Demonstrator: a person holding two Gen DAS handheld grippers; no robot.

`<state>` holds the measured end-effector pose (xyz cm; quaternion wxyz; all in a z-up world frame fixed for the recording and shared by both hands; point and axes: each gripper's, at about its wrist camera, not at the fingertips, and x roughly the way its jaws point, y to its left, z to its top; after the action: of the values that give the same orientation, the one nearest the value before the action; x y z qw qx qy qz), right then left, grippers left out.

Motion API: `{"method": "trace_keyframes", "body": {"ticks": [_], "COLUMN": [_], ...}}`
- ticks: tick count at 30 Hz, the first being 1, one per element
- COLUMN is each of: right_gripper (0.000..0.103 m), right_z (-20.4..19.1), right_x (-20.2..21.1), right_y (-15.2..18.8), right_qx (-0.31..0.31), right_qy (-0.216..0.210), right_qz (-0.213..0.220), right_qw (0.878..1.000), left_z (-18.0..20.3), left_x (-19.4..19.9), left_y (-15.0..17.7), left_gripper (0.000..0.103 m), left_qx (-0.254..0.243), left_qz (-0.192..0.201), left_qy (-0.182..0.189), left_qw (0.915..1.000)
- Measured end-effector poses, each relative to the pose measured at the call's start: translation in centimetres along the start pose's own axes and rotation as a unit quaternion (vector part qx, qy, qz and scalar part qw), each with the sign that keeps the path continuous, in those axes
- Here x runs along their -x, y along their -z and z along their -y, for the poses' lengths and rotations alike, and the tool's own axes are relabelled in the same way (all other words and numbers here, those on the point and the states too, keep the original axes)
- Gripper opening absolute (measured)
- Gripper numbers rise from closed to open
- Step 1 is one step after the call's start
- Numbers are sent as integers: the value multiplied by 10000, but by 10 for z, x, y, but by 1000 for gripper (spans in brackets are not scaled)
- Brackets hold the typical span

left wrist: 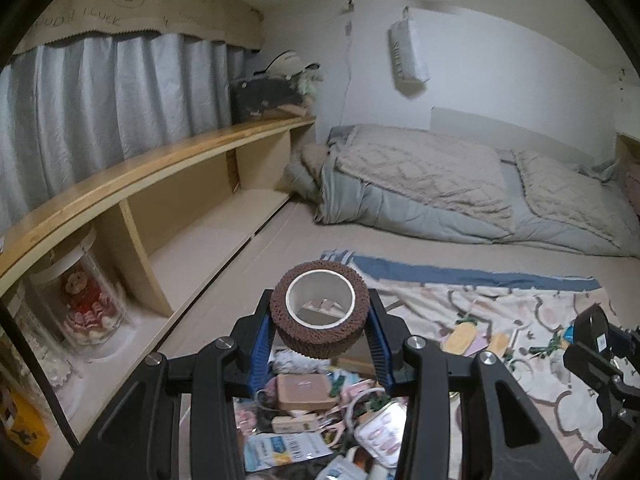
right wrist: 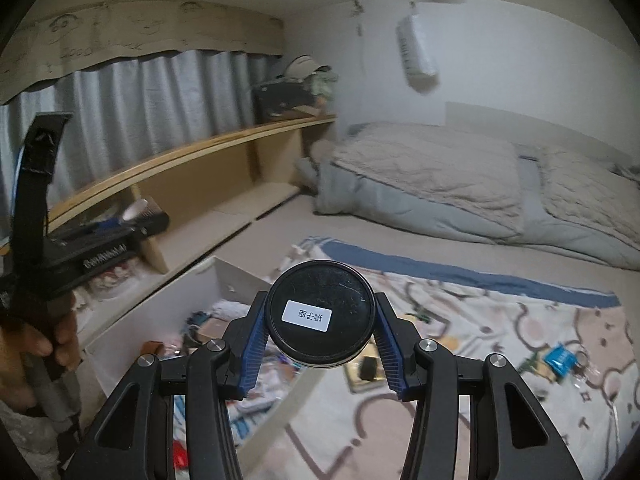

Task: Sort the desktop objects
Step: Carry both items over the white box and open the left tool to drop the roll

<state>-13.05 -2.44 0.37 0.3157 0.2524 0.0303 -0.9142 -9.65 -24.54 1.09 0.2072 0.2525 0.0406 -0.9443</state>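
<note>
My left gripper (left wrist: 320, 322) pinches the brown tape roll (left wrist: 319, 309) between its fingertips, while my right gripper (right wrist: 320, 320) clamps the black round tin (right wrist: 320, 313).

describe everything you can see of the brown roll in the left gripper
The brown roll is a ring of crinkly, textured wrap wound on a smooth white core, hollow through the middle. It is held in the air, tilted with its opening facing up toward the camera, pinched on both sides between the left gripper's blue ribbed fingers, above a box of clutter.
</note>
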Motion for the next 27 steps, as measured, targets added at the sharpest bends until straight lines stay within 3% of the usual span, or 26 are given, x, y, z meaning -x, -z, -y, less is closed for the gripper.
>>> {"method": "trace_keyframes", "body": {"ticks": [9,15,27], "right_gripper": [51,51,51], "right_z": [-24,-37,-49], "right_x": [-36,-54,-67], "right_y": [4,13,27], "right_qx": [98,209,334], "right_qy": [-482,-631,-816], "right_qz": [-171,-334,-544], "right_qw": [9986,9972,9946], "left_z": [-30,-37,-26], "left_x": [-31,-56,-81], "left_y": [26,50,77], "left_gripper": [42,42,42], "left_qx": [60,-50,-152], "left_qz": [-810,-1434,-2236], "left_qy": [-39,-83,34], "left_qw": [9967,9896,9746]}}
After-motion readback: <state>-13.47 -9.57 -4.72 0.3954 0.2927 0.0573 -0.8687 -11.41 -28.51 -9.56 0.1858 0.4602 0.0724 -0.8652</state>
